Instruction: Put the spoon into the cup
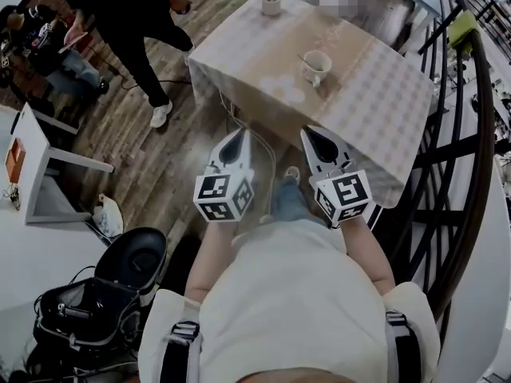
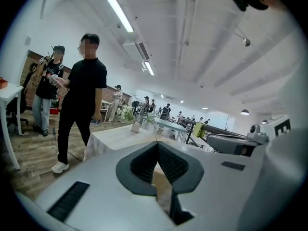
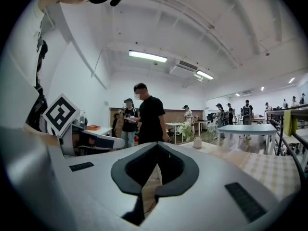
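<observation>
A white cup (image 1: 316,67) stands on the checked tablecloth (image 1: 375,94), toward the table's right side. A thin handle, apparently the spoon (image 1: 304,57), juts from the cup's rim to the left. My left gripper (image 1: 239,135) and right gripper (image 1: 313,135) are held side by side close to my body, short of the table's near edge and well apart from the cup. Both are shut with nothing between the jaws. In the left gripper view the left gripper (image 2: 156,141) has its jaws closed tip to tip, and the right gripper (image 3: 156,144) looks the same in the right gripper view.
A small white pot (image 1: 271,3) with a plant sits at the table's far edge. A person in black (image 1: 136,22) walks on the wooden floor to the left. A white side table (image 1: 40,158) and a black bag (image 1: 96,309) are at my left, and a black railing (image 1: 471,134) at my right.
</observation>
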`<state>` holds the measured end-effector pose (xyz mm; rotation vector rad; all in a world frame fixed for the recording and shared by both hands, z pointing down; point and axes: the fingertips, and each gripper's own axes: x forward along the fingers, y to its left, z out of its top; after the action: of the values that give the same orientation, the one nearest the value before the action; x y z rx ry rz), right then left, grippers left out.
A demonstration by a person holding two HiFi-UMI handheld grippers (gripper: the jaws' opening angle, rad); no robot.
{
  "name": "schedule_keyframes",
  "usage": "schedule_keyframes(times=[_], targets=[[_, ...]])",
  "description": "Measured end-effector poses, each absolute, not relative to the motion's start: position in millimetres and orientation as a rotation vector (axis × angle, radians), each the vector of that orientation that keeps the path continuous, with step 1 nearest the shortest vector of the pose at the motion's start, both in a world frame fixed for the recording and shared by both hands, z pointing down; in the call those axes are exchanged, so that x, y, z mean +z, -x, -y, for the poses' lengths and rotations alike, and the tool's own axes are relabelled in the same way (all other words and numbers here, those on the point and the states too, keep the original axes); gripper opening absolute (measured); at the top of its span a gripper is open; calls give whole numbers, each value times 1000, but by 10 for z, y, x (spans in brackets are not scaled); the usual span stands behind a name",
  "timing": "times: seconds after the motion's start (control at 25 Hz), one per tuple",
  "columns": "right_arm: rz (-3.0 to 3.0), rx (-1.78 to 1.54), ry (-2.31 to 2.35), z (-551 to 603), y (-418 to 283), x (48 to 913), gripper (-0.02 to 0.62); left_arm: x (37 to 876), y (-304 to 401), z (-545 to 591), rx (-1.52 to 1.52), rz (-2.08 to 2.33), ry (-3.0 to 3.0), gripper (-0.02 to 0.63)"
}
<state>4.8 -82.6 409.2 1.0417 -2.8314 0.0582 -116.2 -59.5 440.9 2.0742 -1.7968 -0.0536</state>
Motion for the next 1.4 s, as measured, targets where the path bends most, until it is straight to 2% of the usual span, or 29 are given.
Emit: schedule_keyframes(times=[1.4], targets=[[2852, 67, -1064, 650, -42, 4055, -1, 4383, 1176, 350, -83, 1793, -2064, 3]])
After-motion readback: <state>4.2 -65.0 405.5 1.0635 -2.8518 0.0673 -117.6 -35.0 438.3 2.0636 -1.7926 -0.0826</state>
